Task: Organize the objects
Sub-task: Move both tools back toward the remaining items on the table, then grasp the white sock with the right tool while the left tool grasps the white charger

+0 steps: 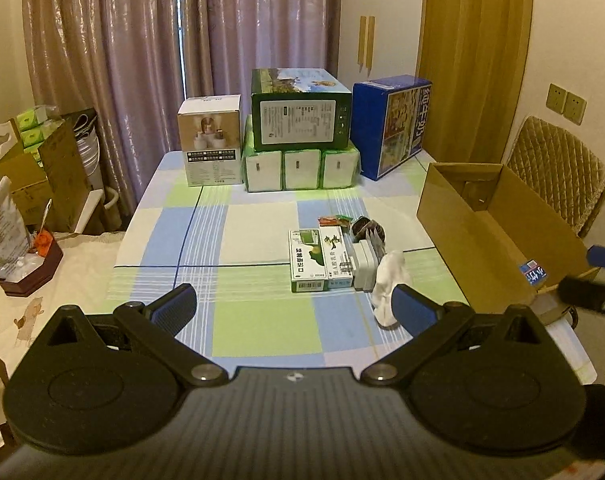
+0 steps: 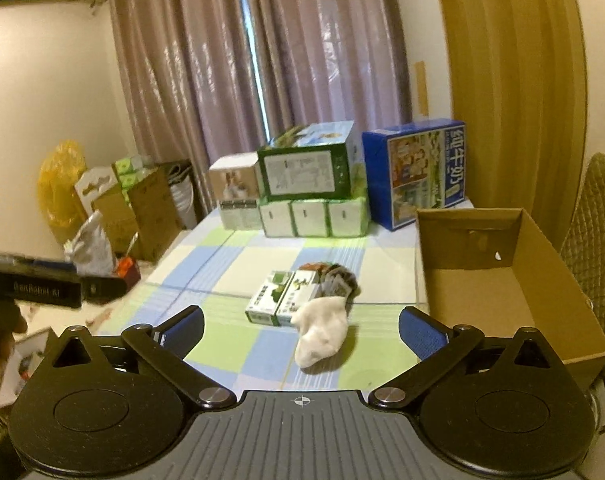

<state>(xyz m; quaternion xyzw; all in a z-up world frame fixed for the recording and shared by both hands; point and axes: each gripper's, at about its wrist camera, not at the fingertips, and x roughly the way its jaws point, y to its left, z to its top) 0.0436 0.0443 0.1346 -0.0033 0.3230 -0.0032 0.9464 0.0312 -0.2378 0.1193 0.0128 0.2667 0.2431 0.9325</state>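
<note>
The left gripper [image 1: 294,308] hung above the checked tablecloth [image 1: 262,320] with its jaws spread wide and nothing between them. The right gripper [image 2: 301,330] was likewise released and empty. Just ahead of the right gripper's jaws, a little right of their midline, lay a white sock [image 2: 321,336] flat on the cloth; in the left wrist view the same sock sat partly behind the left gripper's right-hand fingertip [image 1: 412,306]. Beyond the sock, touching it at the far end, two small green-and-white cartons [image 2: 280,298] lay side by side, with a dark patterned sock [image 2: 340,282] and a few small packets [image 1: 334,221] bunched at their far side. To the right of both pairs of jaws stood an open cardboard box [image 2: 502,280], its inside bare. Farther off, at the table's back edge, were stacked tissue packs [image 1: 300,168], a green carton [image 1: 300,114] on top, a white box [image 1: 210,142] and a blue milk carton [image 1: 390,124], before the curtains [image 1: 142,40].
</note>
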